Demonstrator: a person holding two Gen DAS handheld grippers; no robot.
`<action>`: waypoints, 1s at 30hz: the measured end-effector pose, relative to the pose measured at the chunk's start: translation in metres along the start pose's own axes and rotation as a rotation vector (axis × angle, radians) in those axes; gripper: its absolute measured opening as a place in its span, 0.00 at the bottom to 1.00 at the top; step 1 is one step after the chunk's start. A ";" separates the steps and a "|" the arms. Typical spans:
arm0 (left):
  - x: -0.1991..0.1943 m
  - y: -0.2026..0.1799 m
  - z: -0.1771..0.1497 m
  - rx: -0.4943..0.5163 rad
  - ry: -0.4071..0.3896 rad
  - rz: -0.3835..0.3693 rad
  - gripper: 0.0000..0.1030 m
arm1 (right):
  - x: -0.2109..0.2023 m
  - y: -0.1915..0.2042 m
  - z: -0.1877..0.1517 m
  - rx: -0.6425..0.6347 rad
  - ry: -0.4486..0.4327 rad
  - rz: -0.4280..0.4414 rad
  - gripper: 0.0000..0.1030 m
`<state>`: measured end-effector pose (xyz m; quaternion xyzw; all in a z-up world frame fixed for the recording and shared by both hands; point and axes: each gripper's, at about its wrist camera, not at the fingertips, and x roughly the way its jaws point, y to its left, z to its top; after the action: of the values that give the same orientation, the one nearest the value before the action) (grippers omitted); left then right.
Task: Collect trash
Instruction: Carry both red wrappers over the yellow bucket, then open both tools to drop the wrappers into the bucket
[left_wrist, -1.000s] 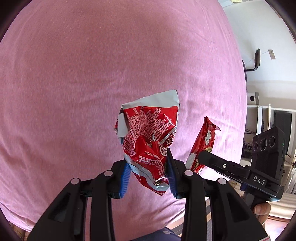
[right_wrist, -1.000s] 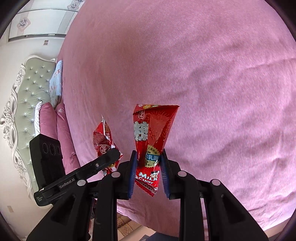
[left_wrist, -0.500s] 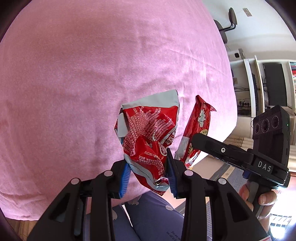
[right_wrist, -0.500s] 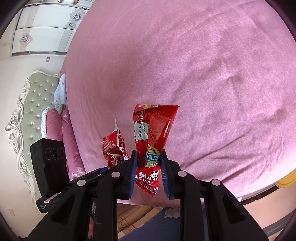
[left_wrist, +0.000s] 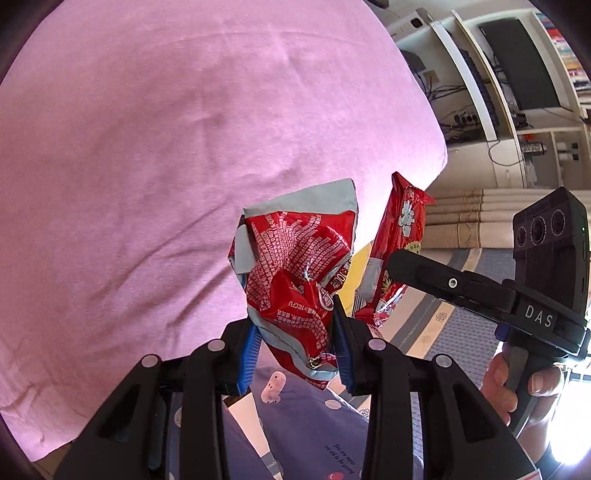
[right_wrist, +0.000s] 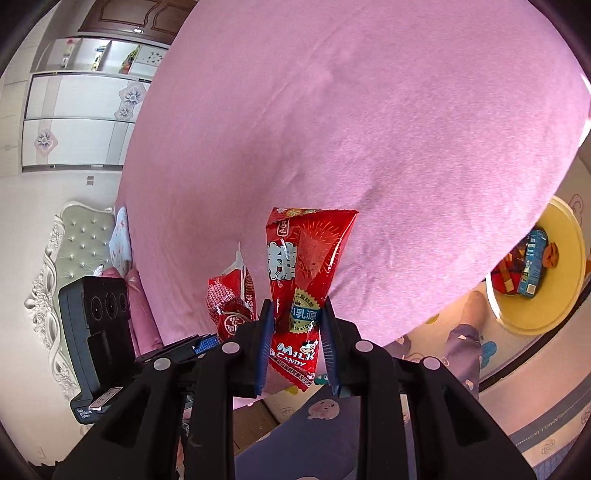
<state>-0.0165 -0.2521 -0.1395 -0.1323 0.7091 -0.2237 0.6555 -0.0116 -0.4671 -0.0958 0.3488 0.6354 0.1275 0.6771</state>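
Both wrappers carried off the bed toward the bin

The crumpled wrapper (left_wrist: 295, 291) is clamped in the left gripper (left_wrist: 297, 350) jaws, the candy bag (right_wrist: 306, 291) in the right gripper (right_wrist: 295, 350); the pink bed (right_wrist: 369, 129) has been swung past, and the yellow bin (right_wrist: 565, 295) (already holding trash) is now revealed.

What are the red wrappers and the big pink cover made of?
Crumpled wrapper and candy wrapper: probably thin plastic film, glossy, since they crease sharply and glint; the crumpled one shows a silvery inside. Pink cover: cloth, likely soft and fuzzy, matte with gentle wrinkles.

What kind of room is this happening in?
Most likely a bedroom: a broad bed under a pink fleece blanket, a pale tufted headboard with carved trim, and white wardrobe doors with flower motifs on the wall.
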 end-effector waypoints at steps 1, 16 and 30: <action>0.008 -0.013 -0.002 0.015 0.009 0.005 0.35 | -0.011 -0.014 -0.001 0.014 -0.014 -0.008 0.24; 0.147 -0.192 -0.014 0.324 0.231 0.019 0.35 | -0.130 -0.206 -0.039 0.287 -0.182 -0.066 0.24; 0.228 -0.234 -0.022 0.443 0.364 0.109 0.36 | -0.128 -0.289 -0.062 0.409 -0.168 -0.074 0.27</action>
<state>-0.0872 -0.5610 -0.2221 0.0944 0.7550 -0.3575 0.5415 -0.1688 -0.7359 -0.1776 0.4649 0.6016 -0.0586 0.6470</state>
